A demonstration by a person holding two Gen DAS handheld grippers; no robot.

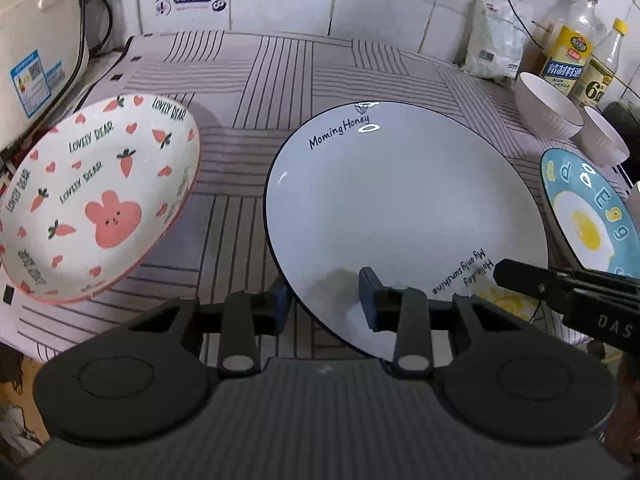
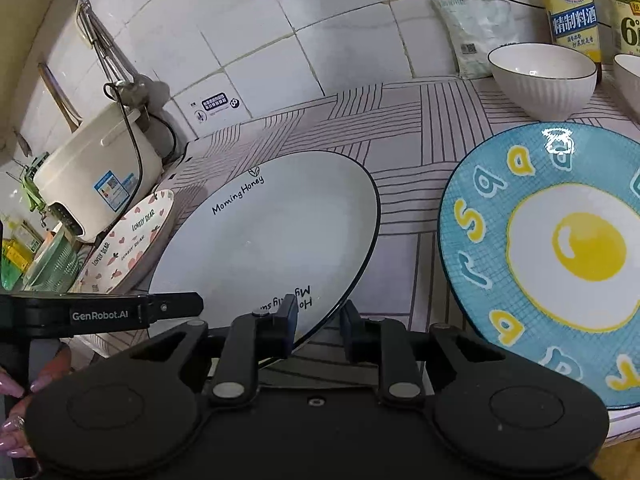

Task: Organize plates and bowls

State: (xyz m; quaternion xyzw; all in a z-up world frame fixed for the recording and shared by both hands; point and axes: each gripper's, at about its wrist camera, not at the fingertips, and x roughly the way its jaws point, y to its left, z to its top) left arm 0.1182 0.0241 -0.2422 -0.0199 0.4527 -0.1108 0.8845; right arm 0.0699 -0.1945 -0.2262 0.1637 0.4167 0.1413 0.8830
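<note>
A white plate (image 1: 400, 200) with a dark rim and "Morning Honey" lettering lies in the middle of the striped cloth. My left gripper (image 1: 324, 300) is shut on its near rim, one pad on top and one beneath. My right gripper (image 2: 320, 326) is shut on the same white plate (image 2: 264, 240) at its near right rim, and its finger (image 1: 520, 276) shows at the right of the left wrist view. A pink bunny dish (image 1: 96, 200) sits to the left, a blue fried-egg plate (image 2: 560, 252) to the right. Two white bowls (image 2: 540, 80) (image 1: 604, 136) stand behind.
A cream rice cooker (image 2: 100, 172) with its cord stands at the back left by the tiled wall. Sauce bottles (image 2: 568, 4) and a white bag (image 2: 472, 28) line the back right. A green colander (image 2: 52, 264) is at far left. A person's hand (image 2: 16, 392) holds the left gripper.
</note>
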